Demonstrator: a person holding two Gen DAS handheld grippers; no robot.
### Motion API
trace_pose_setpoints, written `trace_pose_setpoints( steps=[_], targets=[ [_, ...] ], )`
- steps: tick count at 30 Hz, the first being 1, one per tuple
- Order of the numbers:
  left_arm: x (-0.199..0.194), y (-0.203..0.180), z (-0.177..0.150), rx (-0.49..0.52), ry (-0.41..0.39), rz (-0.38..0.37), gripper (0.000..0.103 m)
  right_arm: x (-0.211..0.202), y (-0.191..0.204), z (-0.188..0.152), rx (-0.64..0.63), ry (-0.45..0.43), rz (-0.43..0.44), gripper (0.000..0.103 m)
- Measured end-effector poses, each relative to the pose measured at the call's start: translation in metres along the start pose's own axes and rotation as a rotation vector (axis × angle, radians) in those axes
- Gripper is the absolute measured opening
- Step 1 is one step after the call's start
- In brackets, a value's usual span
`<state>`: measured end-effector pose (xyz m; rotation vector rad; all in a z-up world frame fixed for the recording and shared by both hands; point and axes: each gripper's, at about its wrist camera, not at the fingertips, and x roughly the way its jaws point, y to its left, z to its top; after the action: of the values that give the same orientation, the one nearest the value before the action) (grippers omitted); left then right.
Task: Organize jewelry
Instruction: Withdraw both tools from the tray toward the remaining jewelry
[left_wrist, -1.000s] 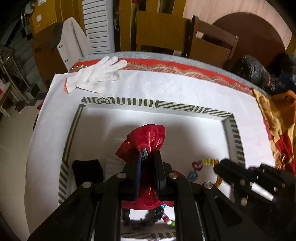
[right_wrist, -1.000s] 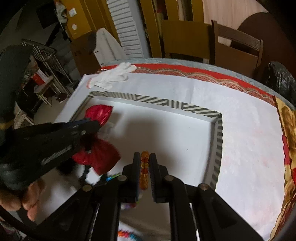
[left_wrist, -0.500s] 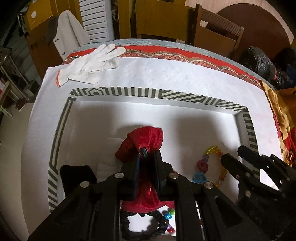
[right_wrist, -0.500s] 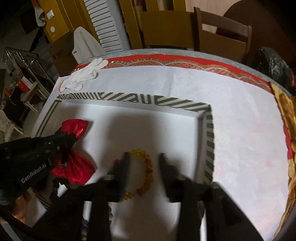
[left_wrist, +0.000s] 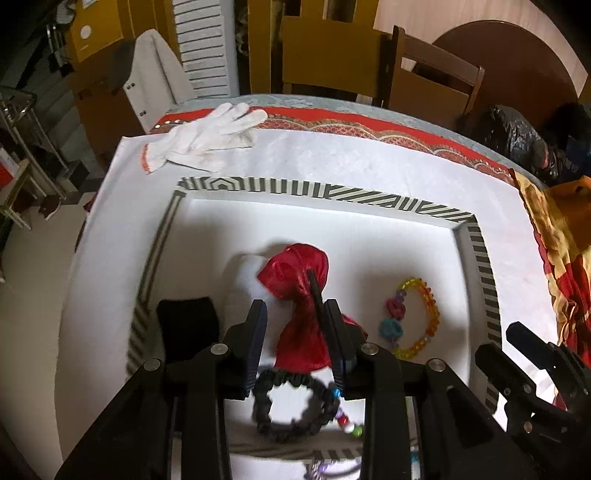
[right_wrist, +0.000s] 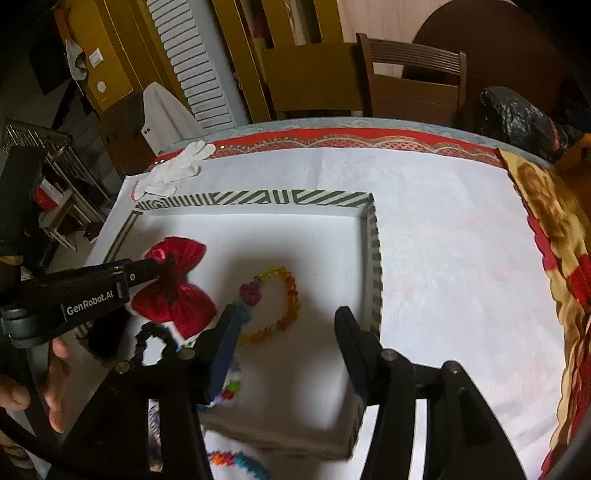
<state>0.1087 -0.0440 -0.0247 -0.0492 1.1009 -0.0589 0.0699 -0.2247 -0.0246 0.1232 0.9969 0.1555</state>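
My left gripper (left_wrist: 295, 314) is opening over the red pouch (left_wrist: 301, 314), which lies in the striped tray (left_wrist: 332, 192); the cloth sits between the jaws, apparently touching only the right one. My right gripper (right_wrist: 288, 325) is opening too, with nothing between its jaws; the amber bracelet (right_wrist: 284, 306) lies on the tray floor beside the pouch. A black scrunchie (left_wrist: 295, 410) lies just below it.

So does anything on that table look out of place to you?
A white glove lies outside the striped tray on the cloth, unlike the red bow and bead bracelet inside. More bright beads sit just outside the near rim.
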Motion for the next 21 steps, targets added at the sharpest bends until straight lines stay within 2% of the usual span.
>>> trace_pose_setpoints(
  steps=[10,16,21],
  targets=[
    [-0.052,0.005,-0.030,0.021,-0.085,0.010,0.023,-0.047,0.016,-0.020,-0.007,-0.046,0.007,0.064],
    [-0.075,0.007,-0.053,0.048,-0.109,0.041,0.023,-0.070,0.025,-0.039,-0.002,-0.069,0.000,0.065],
    [-0.091,0.013,-0.075,0.042,-0.124,0.032,0.023,-0.085,0.031,-0.055,0.005,-0.079,-0.013,0.066]
  ],
)
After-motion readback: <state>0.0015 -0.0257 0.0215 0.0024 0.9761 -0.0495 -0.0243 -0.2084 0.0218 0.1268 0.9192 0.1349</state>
